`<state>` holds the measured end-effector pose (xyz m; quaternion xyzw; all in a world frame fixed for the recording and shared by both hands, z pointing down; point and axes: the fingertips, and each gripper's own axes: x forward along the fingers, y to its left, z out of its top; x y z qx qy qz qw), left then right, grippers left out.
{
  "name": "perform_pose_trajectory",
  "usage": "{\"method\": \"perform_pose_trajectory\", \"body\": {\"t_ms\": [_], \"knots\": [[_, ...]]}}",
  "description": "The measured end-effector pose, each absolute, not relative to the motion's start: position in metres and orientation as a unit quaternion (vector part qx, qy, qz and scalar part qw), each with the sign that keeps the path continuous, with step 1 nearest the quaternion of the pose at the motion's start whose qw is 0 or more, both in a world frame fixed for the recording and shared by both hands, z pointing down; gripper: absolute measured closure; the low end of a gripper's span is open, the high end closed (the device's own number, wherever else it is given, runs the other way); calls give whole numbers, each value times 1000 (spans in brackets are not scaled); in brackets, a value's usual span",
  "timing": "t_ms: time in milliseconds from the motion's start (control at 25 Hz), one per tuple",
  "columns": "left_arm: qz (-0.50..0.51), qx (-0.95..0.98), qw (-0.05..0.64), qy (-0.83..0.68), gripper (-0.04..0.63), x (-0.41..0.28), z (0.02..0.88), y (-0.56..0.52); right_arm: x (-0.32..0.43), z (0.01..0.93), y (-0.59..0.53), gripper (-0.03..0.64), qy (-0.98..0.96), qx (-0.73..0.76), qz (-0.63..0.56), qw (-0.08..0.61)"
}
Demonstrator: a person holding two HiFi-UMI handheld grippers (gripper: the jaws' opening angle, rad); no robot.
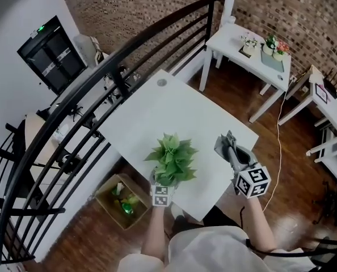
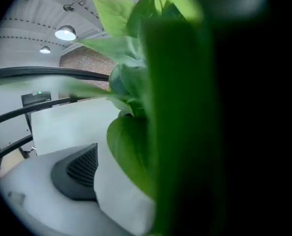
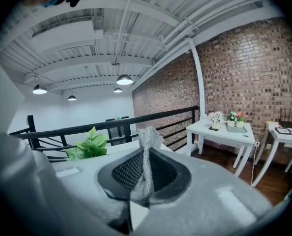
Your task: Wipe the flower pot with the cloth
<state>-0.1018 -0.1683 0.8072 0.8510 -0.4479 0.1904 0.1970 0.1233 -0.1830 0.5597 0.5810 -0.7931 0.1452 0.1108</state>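
A leafy green plant stands near the front edge of the white table, and its leaves hide the flower pot from above. In the left gripper view the leaves fill most of the picture. The white pot sits just beside the left gripper's one visible dark pad; the other jaw is hidden. Its jaws stand wide around the pot, open. Its marker cube shows under the leaves. My right gripper hovers right of the plant, shut on a grey mesh cloth.
A black railing curves along the table's left side. A cardboard box sits on the wooden floor below it. A second white table with small flower pots stands at the back right, with more white furniture further right.
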Motion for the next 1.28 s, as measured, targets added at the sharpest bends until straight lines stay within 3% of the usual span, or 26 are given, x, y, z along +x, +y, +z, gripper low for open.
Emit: {"method": "perform_pose_trajectory", "body": {"t_ms": [240,320,480,880,1280], "knots": [[161,851,202,-456,18,-84,803,-195,150,547,-186,606,-779,601,129,122],[158,857,205,-446,146,-72,803,-200,158,545,-188,606,-777,605,127,121],[140,847,243,-452,164,-67,799,-208,163,542,-193,606,-780,603,122,118],[63,804,414,-422,191,-72,786,-207,115,554,-211,606,-820,546,128,120],[6,825,407,-392,195,-67,751,-198,99,579,-215,606,-841,505,142,134]]}}
